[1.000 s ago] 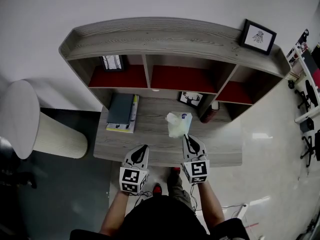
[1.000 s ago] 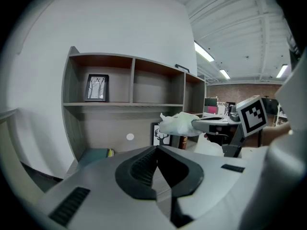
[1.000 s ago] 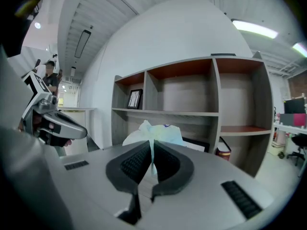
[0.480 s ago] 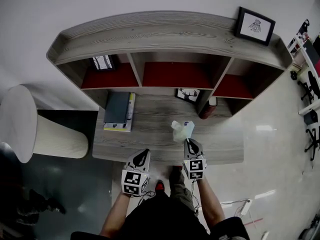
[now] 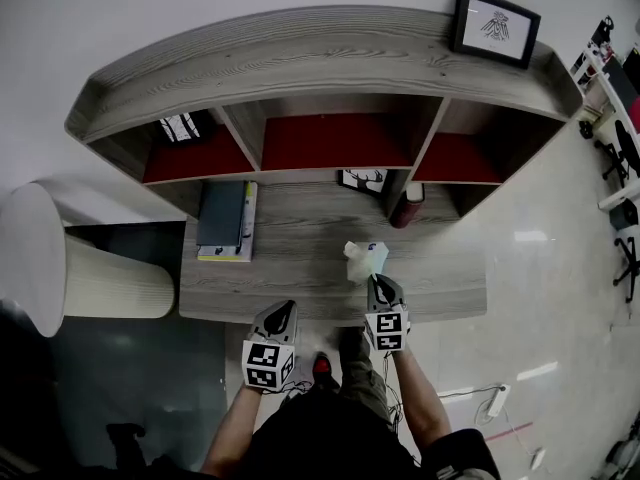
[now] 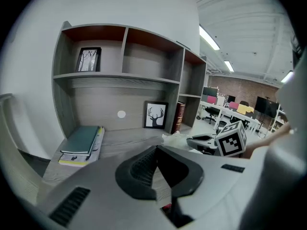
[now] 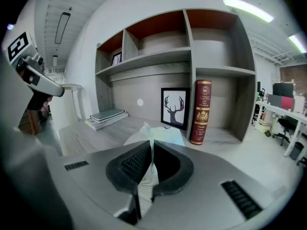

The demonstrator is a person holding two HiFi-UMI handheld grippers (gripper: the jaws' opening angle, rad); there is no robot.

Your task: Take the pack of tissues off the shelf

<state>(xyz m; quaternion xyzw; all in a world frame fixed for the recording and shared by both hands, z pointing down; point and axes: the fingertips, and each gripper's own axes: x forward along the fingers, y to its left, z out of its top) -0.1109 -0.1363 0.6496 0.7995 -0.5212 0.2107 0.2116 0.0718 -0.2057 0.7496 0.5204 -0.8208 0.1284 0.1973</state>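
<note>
The pack of tissues (image 5: 365, 261) is pale green-white plastic, and my right gripper (image 5: 376, 280) is shut on its near edge. It hangs just above the front part of the grey wooden desk (image 5: 300, 273). In the right gripper view the pack (image 7: 160, 134) sticks out beyond the shut jaws (image 7: 151, 145), with thin wrapper pinched between the pads. My left gripper (image 5: 288, 308) is at the desk's front edge, left of the right one, its jaws together and empty (image 6: 156, 150). The left gripper view shows the pack (image 6: 175, 138) beside the right gripper (image 6: 211, 143).
A stack of books (image 5: 225, 220) lies at the desk's left. A deer picture (image 5: 362, 180) and a red book (image 5: 405, 208) stand at the back. Framed pictures sit on the shelf top (image 5: 493, 25) and in the left cubby (image 5: 180, 128). A white round table (image 5: 60, 268) stands left.
My right gripper has drawn the tissue pack back from mid-desk toward the front edge. The whole view has pulled away from the shelf. The left gripper keeps its place.
</note>
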